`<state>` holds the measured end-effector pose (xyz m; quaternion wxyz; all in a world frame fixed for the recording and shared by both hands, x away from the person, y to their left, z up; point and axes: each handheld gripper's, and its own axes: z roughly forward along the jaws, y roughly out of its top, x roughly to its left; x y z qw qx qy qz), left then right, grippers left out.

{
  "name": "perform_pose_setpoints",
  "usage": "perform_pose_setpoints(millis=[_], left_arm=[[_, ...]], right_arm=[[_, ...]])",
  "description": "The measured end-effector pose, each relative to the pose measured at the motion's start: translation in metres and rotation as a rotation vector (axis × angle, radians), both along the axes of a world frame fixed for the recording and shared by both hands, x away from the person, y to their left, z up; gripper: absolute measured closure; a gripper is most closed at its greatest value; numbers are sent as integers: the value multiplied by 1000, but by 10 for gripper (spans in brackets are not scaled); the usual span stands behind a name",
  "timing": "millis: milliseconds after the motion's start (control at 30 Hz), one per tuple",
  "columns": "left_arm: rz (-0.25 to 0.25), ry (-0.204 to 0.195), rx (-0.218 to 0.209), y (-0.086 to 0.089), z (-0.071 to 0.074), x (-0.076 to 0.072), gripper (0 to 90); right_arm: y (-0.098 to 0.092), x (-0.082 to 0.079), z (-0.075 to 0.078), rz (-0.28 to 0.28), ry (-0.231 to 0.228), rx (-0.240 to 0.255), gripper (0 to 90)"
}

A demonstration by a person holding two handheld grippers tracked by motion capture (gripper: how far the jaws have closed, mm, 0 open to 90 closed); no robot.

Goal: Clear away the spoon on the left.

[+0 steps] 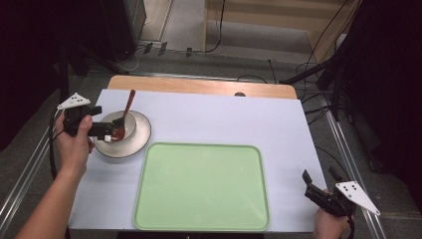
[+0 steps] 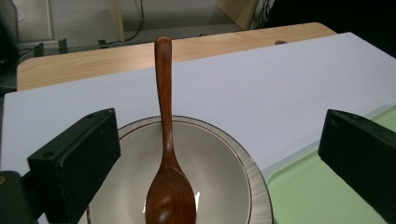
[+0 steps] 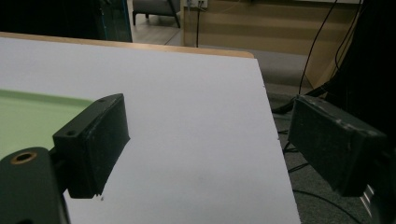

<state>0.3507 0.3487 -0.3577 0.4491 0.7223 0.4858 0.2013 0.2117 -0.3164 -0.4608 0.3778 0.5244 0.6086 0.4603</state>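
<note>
A cream bowl point(image 1: 142, 133) with a striped outer band stands at the left of the white table. A brown wooden spoon point(image 1: 128, 107) lies in it, handle leaning out over the far rim. My left gripper point(image 1: 113, 128) is open at the bowl's near-left rim. In the left gripper view its jaws stand wide on either side of the bowl point(image 2: 252, 186) and spoon point(image 2: 164, 121), touching neither that I can see. My right gripper point(image 1: 319, 175) is open and empty at the table's near-right corner.
A large, empty light-green tray point(image 1: 201, 186) lies in the near middle, its corner close to the bowl point(image 2: 327, 196). The right gripper point(image 3: 210, 116) hovers over bare white table point(image 3: 196, 84) near the right edge. Wooden table edge point(image 1: 199, 85) runs along the back.
</note>
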Motion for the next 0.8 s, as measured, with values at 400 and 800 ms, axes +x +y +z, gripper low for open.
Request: perform_pose_setpoints(millis=[400,800], left_arm=[[-11,28,17,-6,-4,21,0],[-3,72,-4,-13,-10,47,0]], right_arm=[[0,1,-1,2,2,-1,132],[-1,1,-1,1,4,0,132]])
